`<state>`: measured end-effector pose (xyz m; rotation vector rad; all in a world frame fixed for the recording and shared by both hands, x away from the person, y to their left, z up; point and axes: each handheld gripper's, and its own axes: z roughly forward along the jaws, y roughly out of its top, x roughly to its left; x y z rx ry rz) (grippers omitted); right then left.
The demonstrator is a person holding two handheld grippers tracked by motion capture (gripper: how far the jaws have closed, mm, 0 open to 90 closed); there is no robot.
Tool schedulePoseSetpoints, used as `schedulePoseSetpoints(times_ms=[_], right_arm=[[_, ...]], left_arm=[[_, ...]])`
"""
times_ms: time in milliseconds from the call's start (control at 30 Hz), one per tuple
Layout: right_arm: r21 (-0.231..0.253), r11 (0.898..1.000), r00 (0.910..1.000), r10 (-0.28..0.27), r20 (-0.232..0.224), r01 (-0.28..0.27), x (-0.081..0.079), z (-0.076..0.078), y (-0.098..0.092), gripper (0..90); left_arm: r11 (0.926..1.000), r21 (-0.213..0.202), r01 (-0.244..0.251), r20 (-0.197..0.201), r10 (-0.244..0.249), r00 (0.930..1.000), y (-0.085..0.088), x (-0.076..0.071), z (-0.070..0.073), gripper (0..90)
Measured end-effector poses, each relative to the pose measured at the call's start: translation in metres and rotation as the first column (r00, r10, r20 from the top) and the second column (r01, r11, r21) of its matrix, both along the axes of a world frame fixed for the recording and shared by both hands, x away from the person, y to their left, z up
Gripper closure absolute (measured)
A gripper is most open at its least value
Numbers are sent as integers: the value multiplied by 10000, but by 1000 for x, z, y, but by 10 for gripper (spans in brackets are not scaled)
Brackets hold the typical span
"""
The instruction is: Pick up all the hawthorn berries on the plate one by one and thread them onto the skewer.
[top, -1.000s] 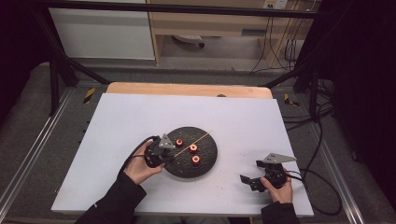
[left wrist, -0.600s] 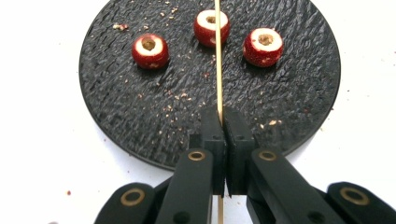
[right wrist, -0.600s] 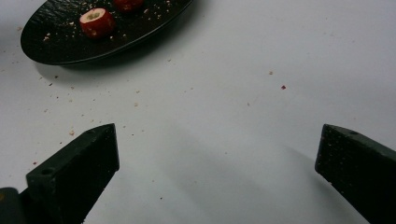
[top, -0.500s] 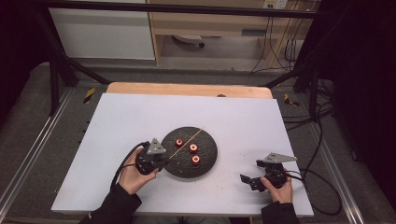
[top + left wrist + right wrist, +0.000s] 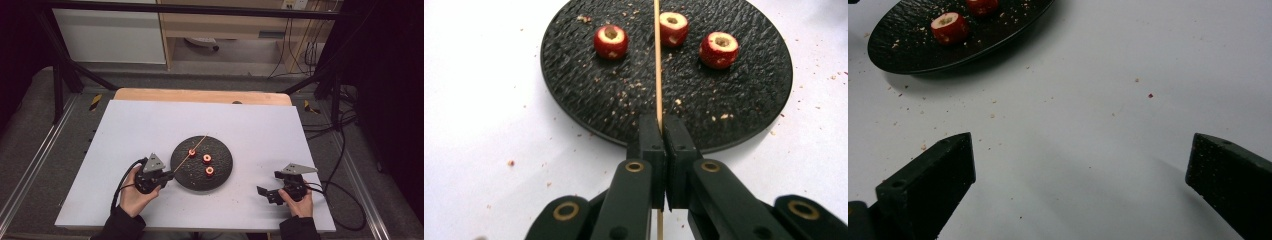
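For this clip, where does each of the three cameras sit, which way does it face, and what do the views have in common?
High view: above the person's side, looking forward and down on the white table; both forearms, the left gripper and right gripper show.
Left gripper view: rides the left gripper, looking along shut jaws that pinch a wooden skewer toward the black plate.
Right gripper view: rides the right gripper, low over the table, its jaws wide apart.
Shared: all three show the plate and its red cored fruits.
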<state>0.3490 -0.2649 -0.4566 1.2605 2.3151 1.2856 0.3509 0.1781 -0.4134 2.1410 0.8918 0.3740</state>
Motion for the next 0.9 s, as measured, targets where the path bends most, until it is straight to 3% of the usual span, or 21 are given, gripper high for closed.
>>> schedulePoseSetpoints(times_ms=[367, 900], right_arm=[[-248, 9996, 9998, -125, -128, 121, 3, 3, 7, 5], [-1074, 9942, 9992, -3, -396, -40, 6, 19, 47, 6]], left_arm=[[9991, -399, -159, 50, 161, 9999, 22, -11, -11, 882], [9973, -698, -224, 358, 249, 9990, 40, -20, -19, 882]])
